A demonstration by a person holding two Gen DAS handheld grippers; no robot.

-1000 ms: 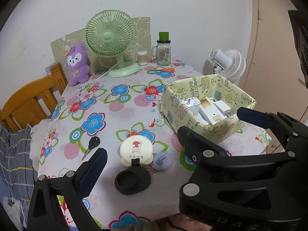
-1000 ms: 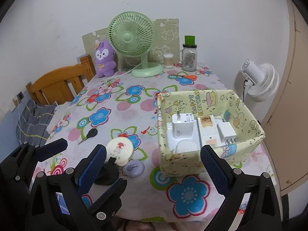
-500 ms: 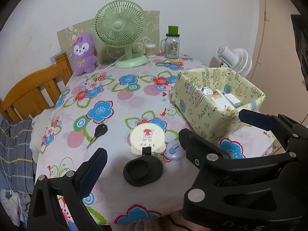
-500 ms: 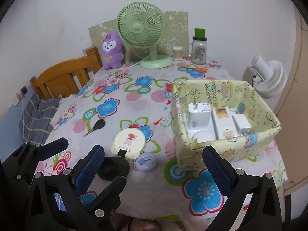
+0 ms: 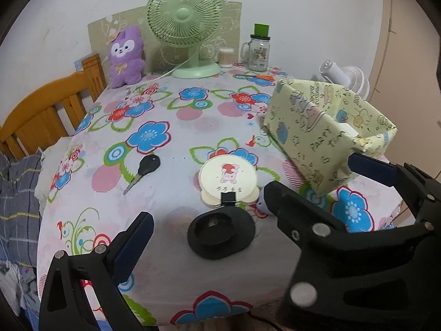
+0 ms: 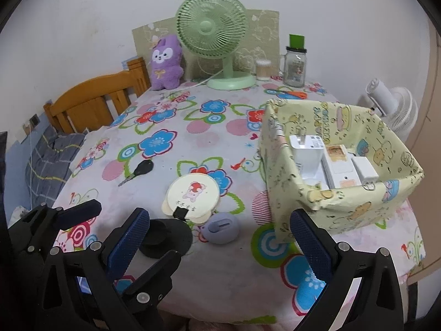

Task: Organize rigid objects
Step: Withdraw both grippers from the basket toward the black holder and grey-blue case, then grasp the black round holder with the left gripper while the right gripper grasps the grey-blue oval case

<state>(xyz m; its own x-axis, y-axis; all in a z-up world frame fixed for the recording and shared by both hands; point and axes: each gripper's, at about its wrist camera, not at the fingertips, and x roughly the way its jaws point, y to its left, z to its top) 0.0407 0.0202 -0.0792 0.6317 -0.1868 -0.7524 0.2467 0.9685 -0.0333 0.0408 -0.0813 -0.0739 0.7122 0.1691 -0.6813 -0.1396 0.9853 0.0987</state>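
Right at the table's near edge, the right gripper [image 6: 217, 237] hangs with its jaws spread wide, having just opened out the last little bit, and there's nothing between the pads. Beside it the left gripper [image 6: 135, 234] is just as wide, gripping nothing either.

Just ahead of the fingertips lies the black oval holder [image 5: 220, 230], flat on the flowered tablecloth [image 5: 176, 270]. Touching its far rim is the round cream compact [image 6: 191, 194] with the little bear print, and snug against that the small lilac gadget [image 6: 222, 227]. Off towards the chair side, apart from that cluster, is the black-headed key [image 6: 137, 171].

So four loose pieces are out on the cloth, by my count. Further along, the yellow patterned box [image 6: 347, 213] already holds white chargers and plugs [image 6: 307, 151] packed side by side, so I'd say we're roughly midway, with a good share packed and the rest waiting.

At the back wall stand the green desk fan [image 6: 212, 30], the purple plush [image 6: 165, 60] and a glass jar [image 6: 295, 64], well clear of the action.
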